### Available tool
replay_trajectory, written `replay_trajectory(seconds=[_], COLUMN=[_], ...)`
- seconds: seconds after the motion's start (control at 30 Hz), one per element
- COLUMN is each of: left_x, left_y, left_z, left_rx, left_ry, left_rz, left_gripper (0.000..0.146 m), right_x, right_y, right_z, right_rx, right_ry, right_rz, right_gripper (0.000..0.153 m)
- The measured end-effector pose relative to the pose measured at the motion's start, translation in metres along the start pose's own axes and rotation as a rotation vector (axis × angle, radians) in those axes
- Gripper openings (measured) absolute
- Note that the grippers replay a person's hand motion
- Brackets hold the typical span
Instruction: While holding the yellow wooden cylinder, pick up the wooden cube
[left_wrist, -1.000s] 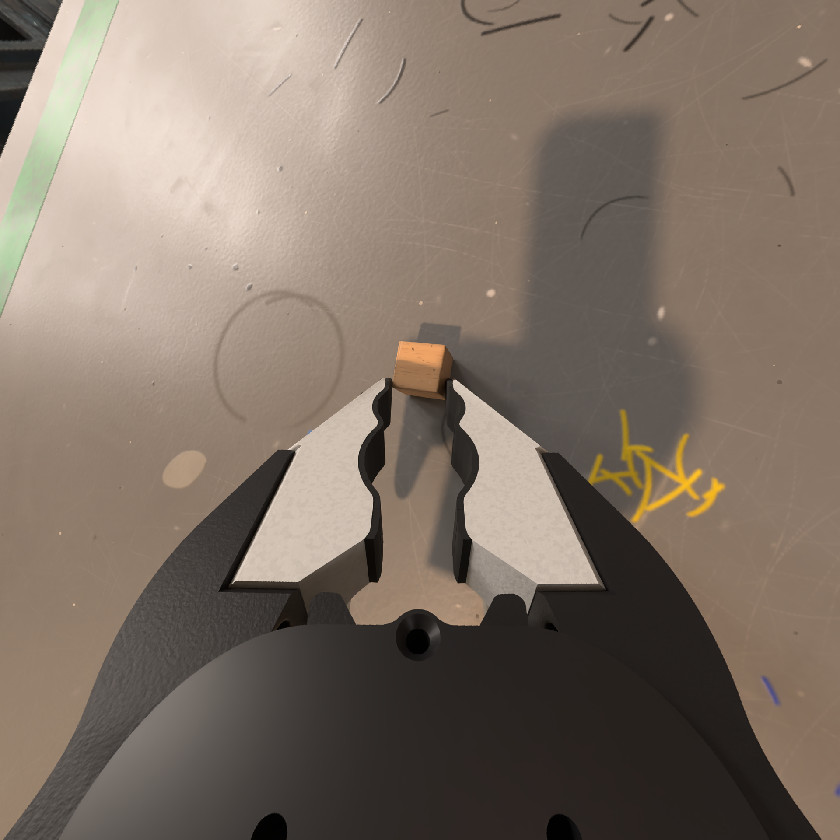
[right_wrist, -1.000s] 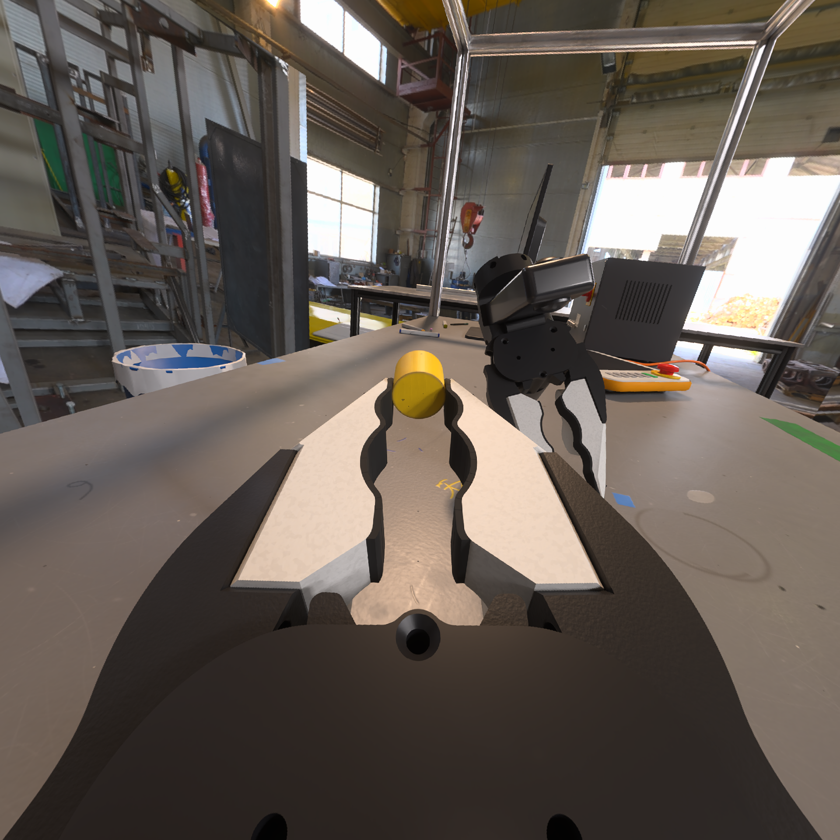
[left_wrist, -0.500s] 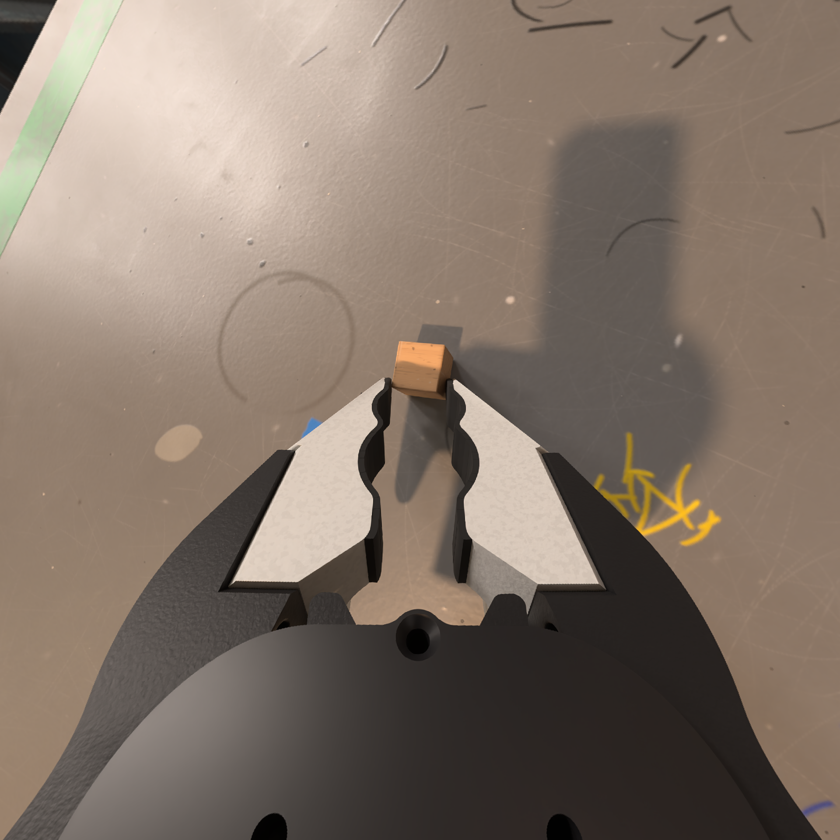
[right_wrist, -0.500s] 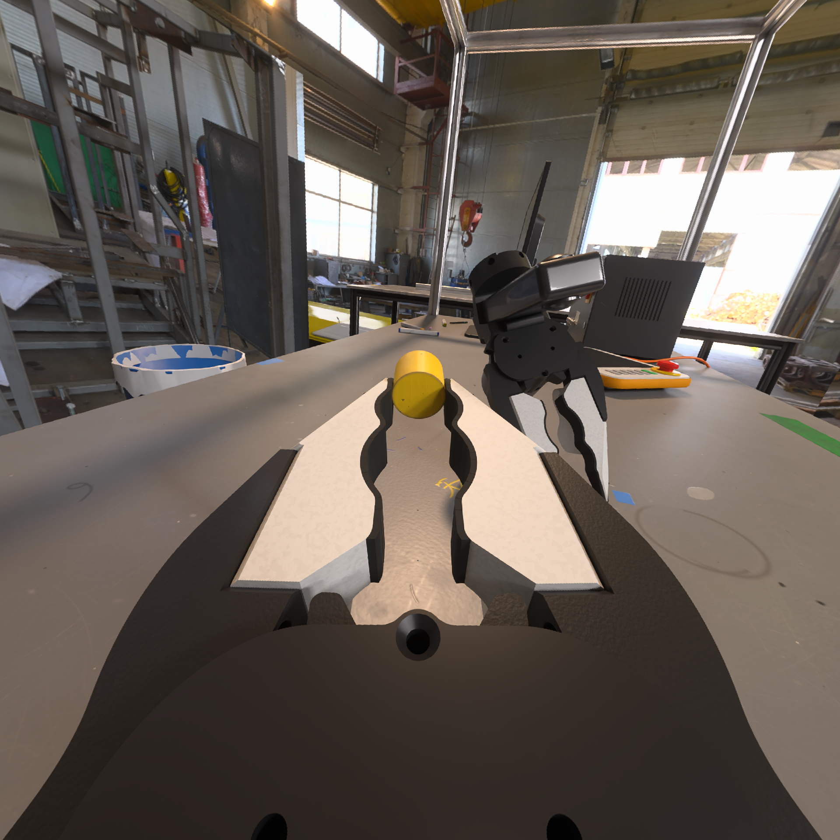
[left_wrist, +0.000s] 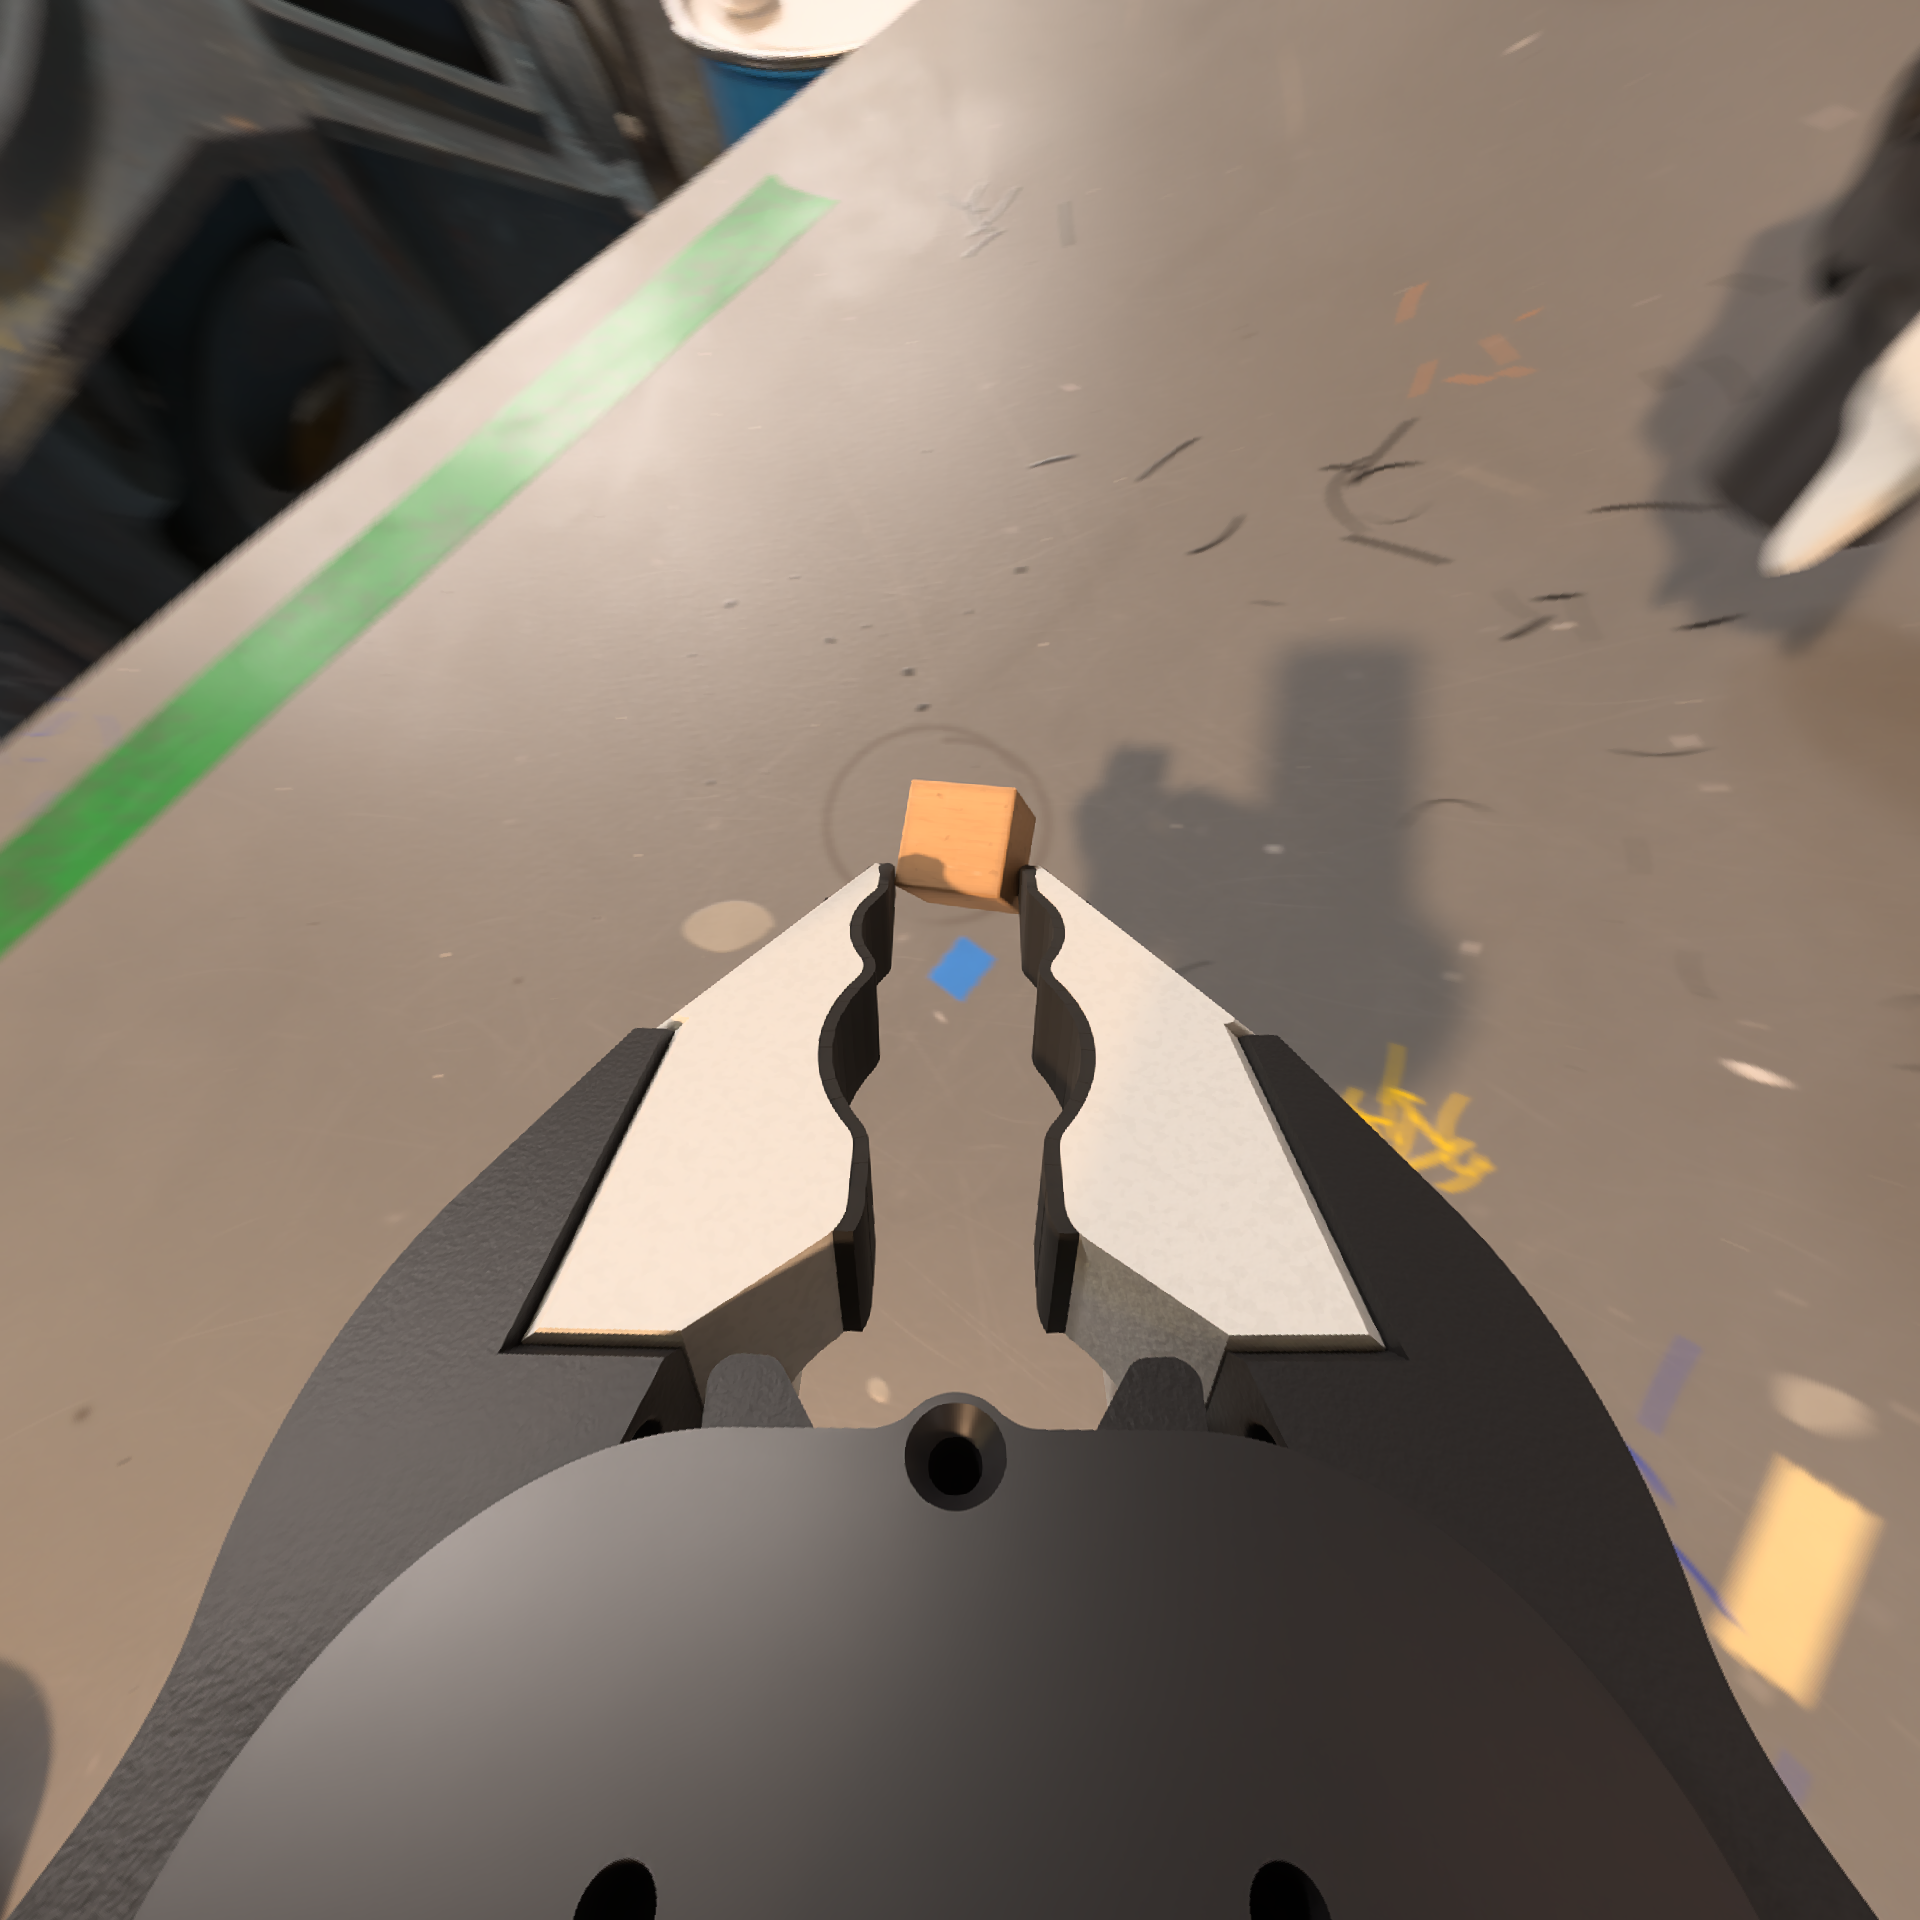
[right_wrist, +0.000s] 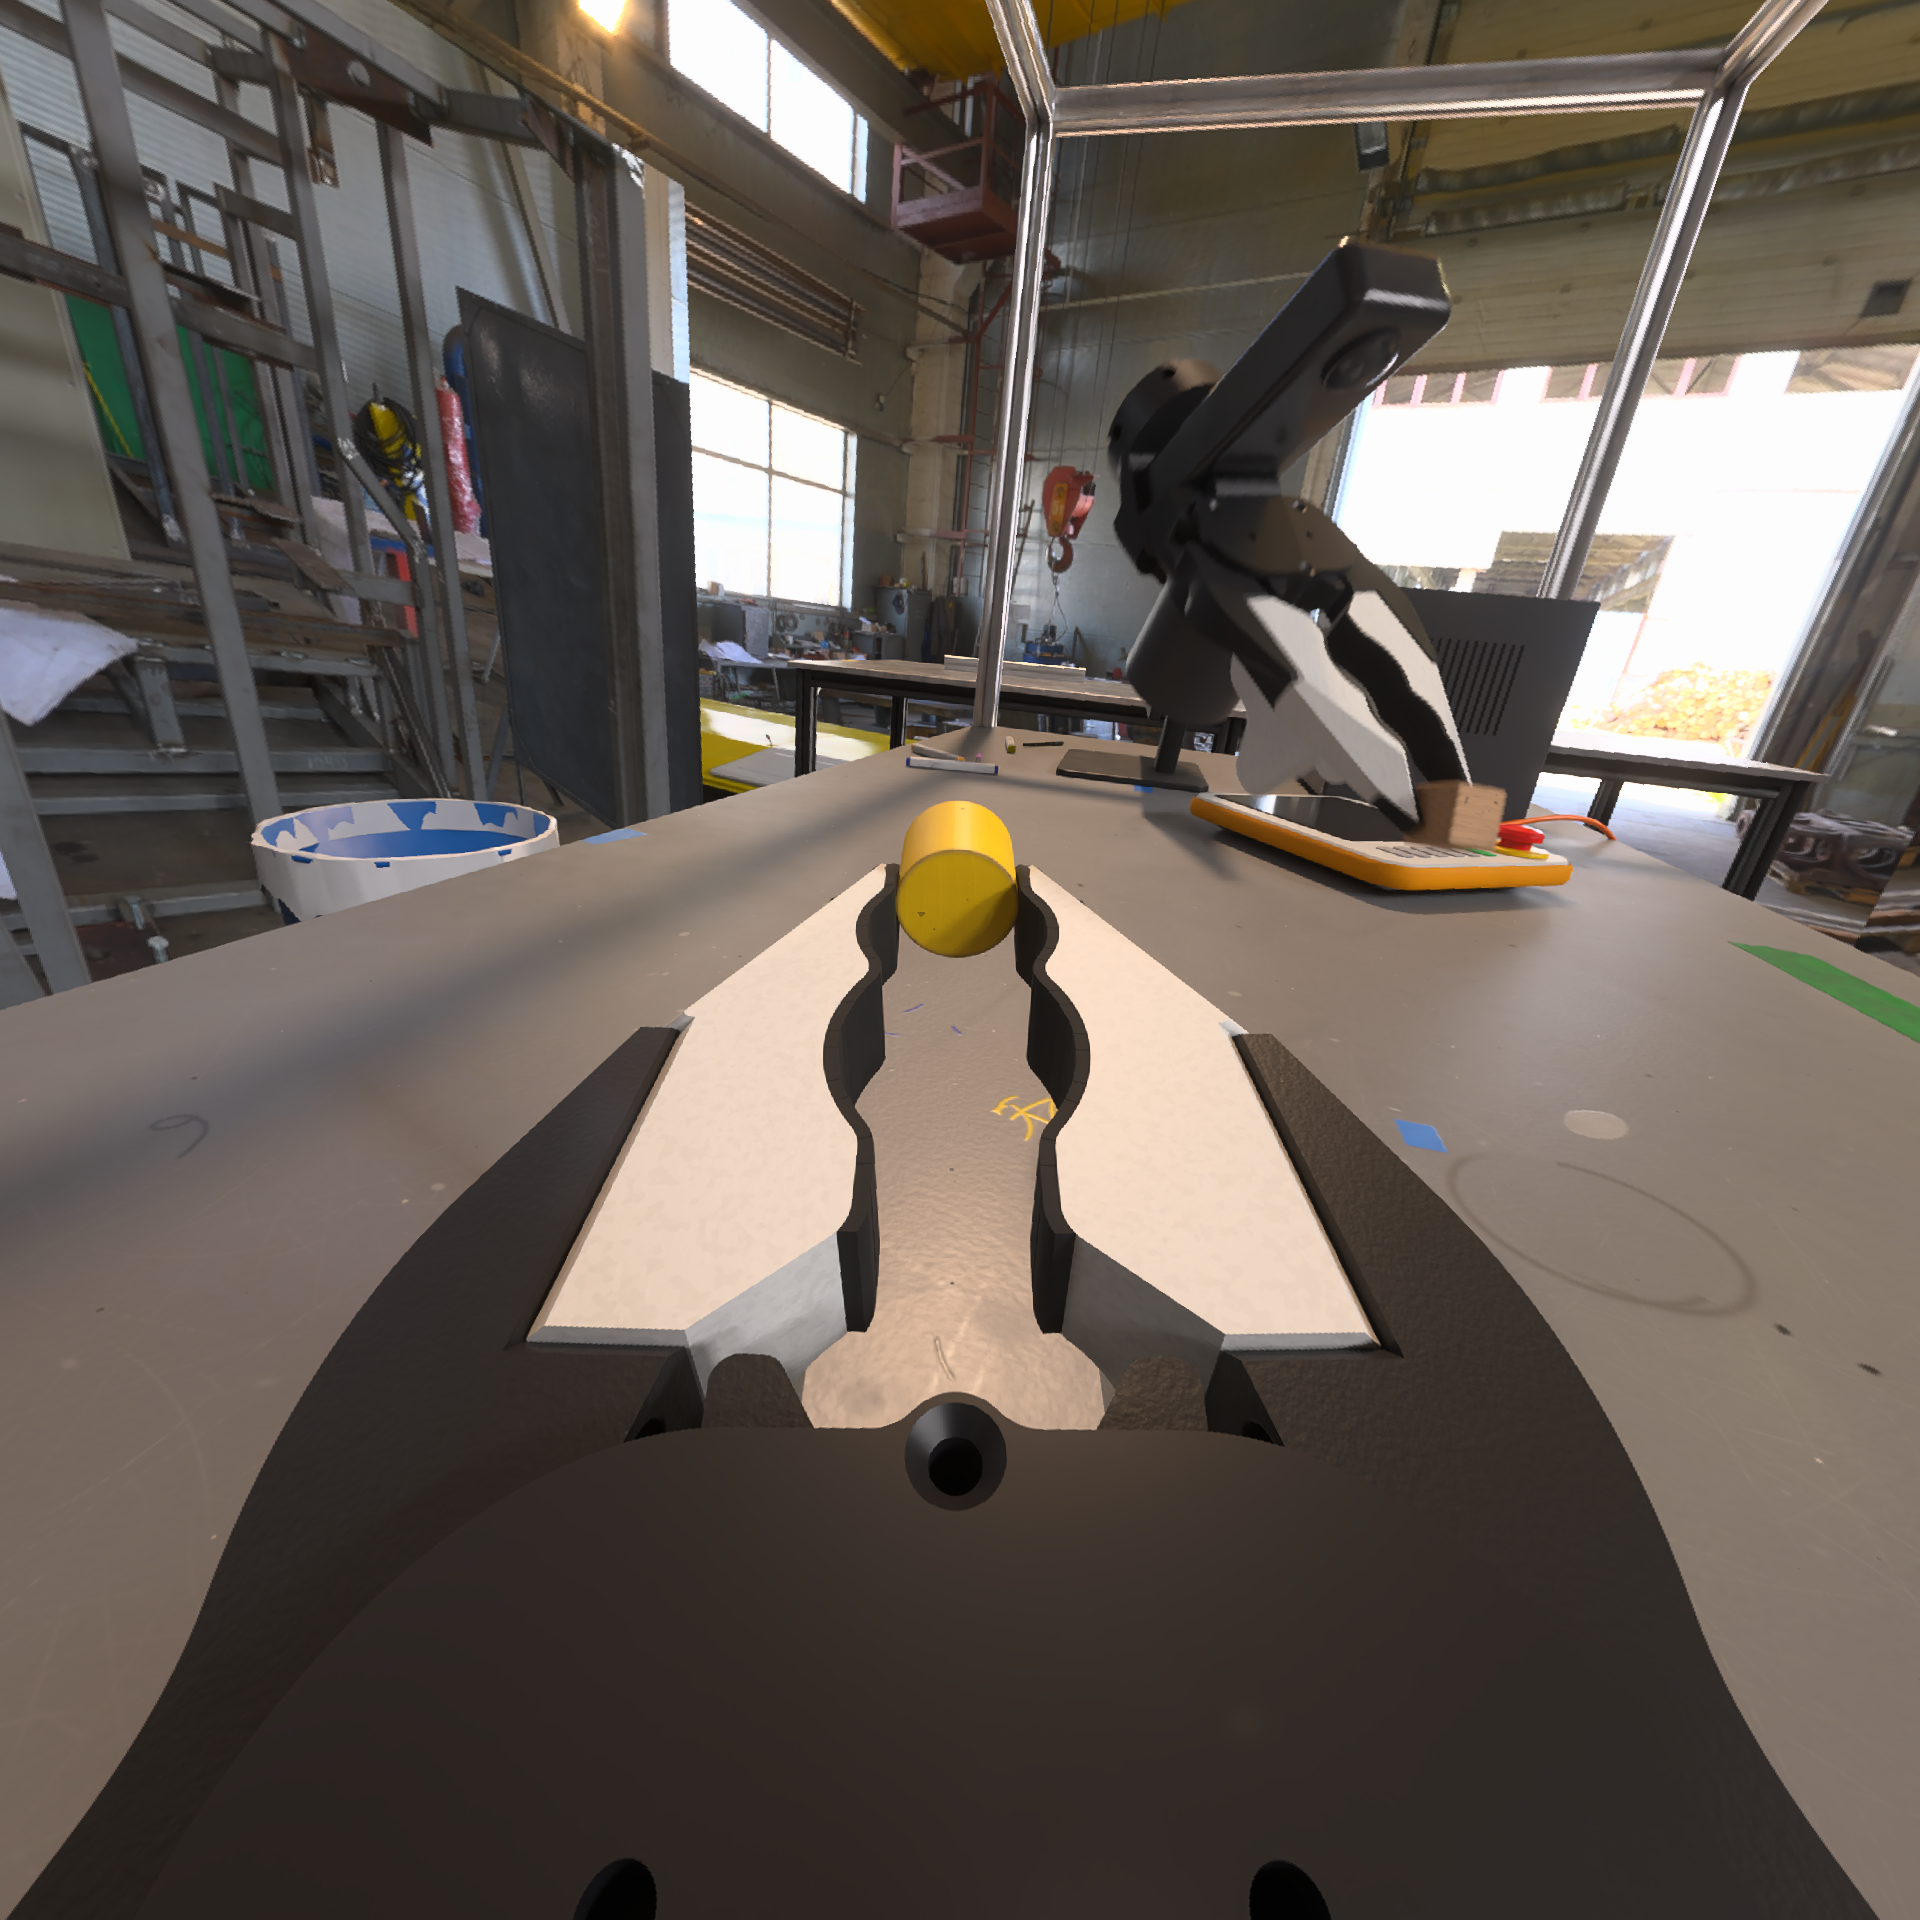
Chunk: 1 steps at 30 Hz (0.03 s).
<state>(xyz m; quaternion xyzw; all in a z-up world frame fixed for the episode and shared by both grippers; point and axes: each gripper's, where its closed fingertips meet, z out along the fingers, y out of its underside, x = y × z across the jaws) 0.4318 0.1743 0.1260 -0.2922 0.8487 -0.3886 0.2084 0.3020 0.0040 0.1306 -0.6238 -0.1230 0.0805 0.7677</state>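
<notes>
In the last second your left gripper (left_wrist: 956, 883) carried the cube (left_wrist: 964, 847) well clear of the worktop (left_wrist: 623, 675), jaws clamped on it, while your right gripper (right_wrist: 956, 883) kept its jaws gripping the yellow cylinder (right_wrist: 956, 878), so both were held

The left gripper (left_wrist: 956, 883) pinches the wooden cube (left_wrist: 964, 844) at its fingertips, clear above the grey table (left_wrist: 623, 727). Directly below the cube lies a faint drawn ring, with a small blue patch (left_wrist: 961, 968) nearer the gripper. A green tape strip (left_wrist: 416, 540) runs far left of the cube. The other gripper (left_wrist: 1839, 488), blurred, shows far upper right.
</notes>
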Motion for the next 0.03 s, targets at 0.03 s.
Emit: replay_trajectory(seconds=[0.03], left_x=[0.0041], left_y=[-0.0038], left_z=[-0.0073], left_rx=[-0.005], left_ry=[0.059], left_rz=[-0.021], left_gripper=[0.024], right_x=[0.0], right_y=[-0.0001], right_z=[-0.0001], right_rx=[0.001], right_ry=[0.0], right_rz=[0.0], right_gripper=[0.021])
